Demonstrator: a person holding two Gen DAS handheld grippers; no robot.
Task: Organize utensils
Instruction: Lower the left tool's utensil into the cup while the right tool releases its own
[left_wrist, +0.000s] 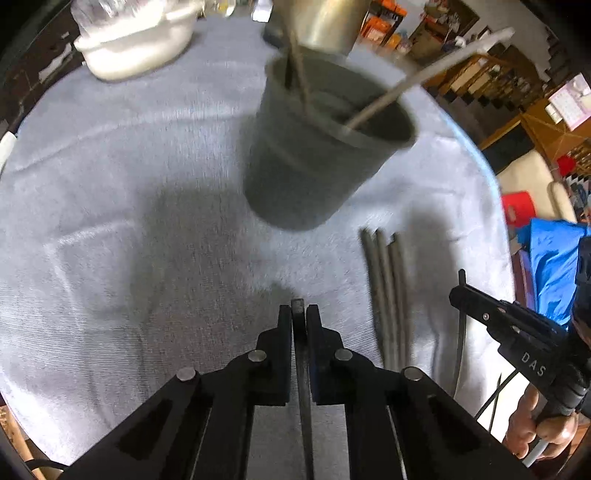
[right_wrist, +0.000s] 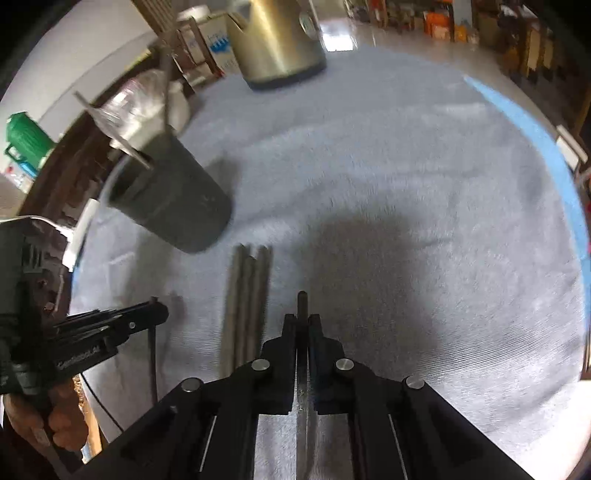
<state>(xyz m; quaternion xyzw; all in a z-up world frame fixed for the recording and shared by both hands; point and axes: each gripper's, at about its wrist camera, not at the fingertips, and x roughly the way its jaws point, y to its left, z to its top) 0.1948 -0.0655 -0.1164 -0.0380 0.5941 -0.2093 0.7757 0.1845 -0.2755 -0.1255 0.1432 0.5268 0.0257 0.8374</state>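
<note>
- We took the dark cup (left_wrist: 325, 147) as our landmark: it stood on the grey cloth (left_wrist: 129, 221) with two thin utensils already leaning inside it and a pale handle (left_wrist: 424, 75) sticking out over its rim.
- The left gripper (left_wrist: 297, 314) had its jaws drawn narrow on a dark, slim utensil (left_wrist: 297, 308), whose tip poked out just past the fingertips.
- The right gripper (right_wrist: 303, 321) was likewise clamped on its own thin dark utensil (right_wrist: 302, 301), tip showing beyond the fingers.
- Both held pieces ran lengthwise along the fingers, so each pointed roughly the way its gripper pointed.
- From the left gripper the cup lay ahead, slightly to its right side, with open cloth between them.
- From the right gripper the cup lay ahead and well off to its left, so we judged the left hand the nearer and better lined up for a drop.
- Three more dark sticks (left_wrist: 386, 291) lay side by side on the cloth on the near side of the cup, just beside its base, their long axes running from the cup toward us.
- We judged the coming move to turn on carrying each tip over the cup's open mouth before tipping the utensil upright; the leaning pieces inside could get in the way.
- A shiny metal pot (right_wrist: 277, 37) stood beyond the cup.
</note>
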